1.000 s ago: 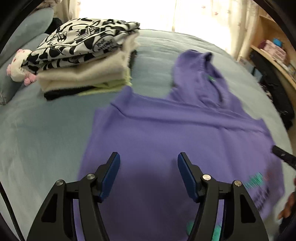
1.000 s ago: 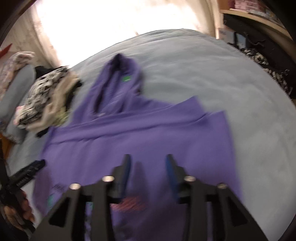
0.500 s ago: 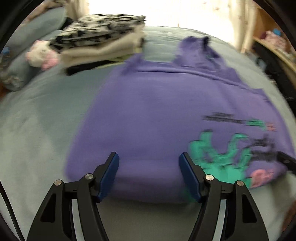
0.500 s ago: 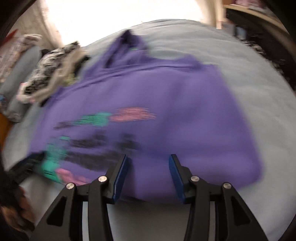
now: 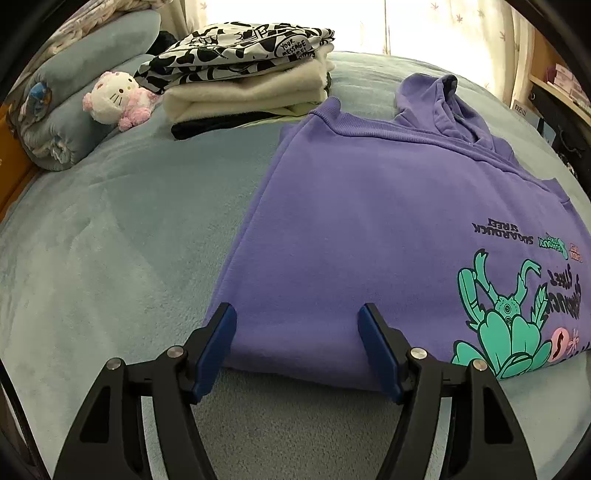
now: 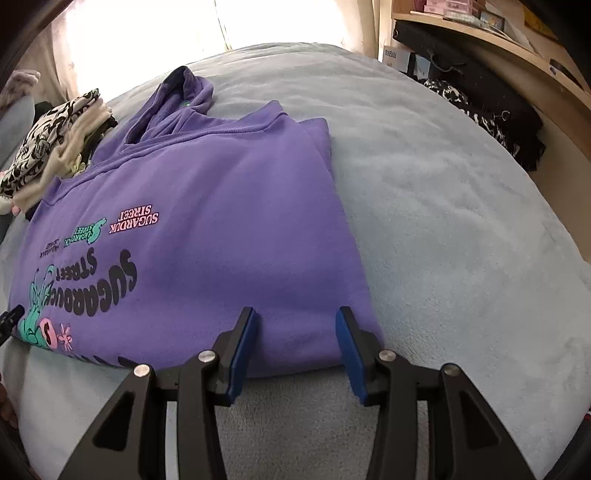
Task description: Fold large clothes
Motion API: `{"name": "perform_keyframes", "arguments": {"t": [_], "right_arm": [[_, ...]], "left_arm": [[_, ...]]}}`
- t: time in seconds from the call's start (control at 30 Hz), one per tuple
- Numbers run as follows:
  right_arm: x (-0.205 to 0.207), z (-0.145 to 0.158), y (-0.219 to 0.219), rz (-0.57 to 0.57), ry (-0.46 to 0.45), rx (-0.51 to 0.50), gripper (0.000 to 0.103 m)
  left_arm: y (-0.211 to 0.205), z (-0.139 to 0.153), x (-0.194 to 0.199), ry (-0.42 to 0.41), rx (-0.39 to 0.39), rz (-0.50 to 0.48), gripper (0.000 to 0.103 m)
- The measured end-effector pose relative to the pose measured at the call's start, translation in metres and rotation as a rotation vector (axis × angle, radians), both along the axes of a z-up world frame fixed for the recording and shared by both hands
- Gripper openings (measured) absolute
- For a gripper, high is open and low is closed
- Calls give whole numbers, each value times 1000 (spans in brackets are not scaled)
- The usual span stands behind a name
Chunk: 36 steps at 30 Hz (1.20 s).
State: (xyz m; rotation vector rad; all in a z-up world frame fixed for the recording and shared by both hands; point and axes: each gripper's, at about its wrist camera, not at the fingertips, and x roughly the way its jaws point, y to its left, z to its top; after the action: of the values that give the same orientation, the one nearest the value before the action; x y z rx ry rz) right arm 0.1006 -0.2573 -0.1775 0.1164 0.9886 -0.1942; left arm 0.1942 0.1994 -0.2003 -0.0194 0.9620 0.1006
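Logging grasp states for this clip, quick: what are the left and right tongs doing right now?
Left tongs: open, holding nothing, at the purple hoodie's near edge.
Right tongs: open, holding nothing, at the same edge.

Matt purple fleece hoodie (image 5: 354,221) on plush blue blanket (image 5: 122,236)

Cut off at the right edge of the left wrist view: print on the purple hoodie (image 5: 354,229). Hidden under the folded stack (image 5: 243,70): dark bottom garment, mostly. Too small to read: shelf boxes (image 6: 454,7).

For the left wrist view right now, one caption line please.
Open left claw at the near fold of a purple hoodie on the bed.
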Motion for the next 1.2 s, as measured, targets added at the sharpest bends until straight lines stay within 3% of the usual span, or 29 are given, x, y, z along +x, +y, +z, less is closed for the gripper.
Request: {"name": "perform_keyframes", "arguments": {"t": [0.1, 0.4, 0.57, 0.77, 0.9, 1.1, 1.2], "right_arm": [[-4, -5, -3, 0, -20, 23, 45], [-2, -6, -4, -20, -20, 45, 46], [2, -3, -2, -38, 18, 54, 49], [19, 5, 8, -16, 159, 6, 49], [39, 28, 17, 73, 194, 21, 49], [89, 80, 39, 205, 116, -80, 49], [125, 90, 43, 229, 108, -109, 49]], "left_arm": [[5, -3, 1, -4, -34, 3, 68], [1, -3, 1, -3, -32, 2, 69], [-3, 5, 14, 92, -5, -30, 71], [2, 27, 44, 245, -88, -67, 72], [-3, 56, 74, 256, -86, -99, 72], [-26, 94, 135, 215, -37, -158, 72], [-45, 101, 168, 204, 14, -191, 72]]}}
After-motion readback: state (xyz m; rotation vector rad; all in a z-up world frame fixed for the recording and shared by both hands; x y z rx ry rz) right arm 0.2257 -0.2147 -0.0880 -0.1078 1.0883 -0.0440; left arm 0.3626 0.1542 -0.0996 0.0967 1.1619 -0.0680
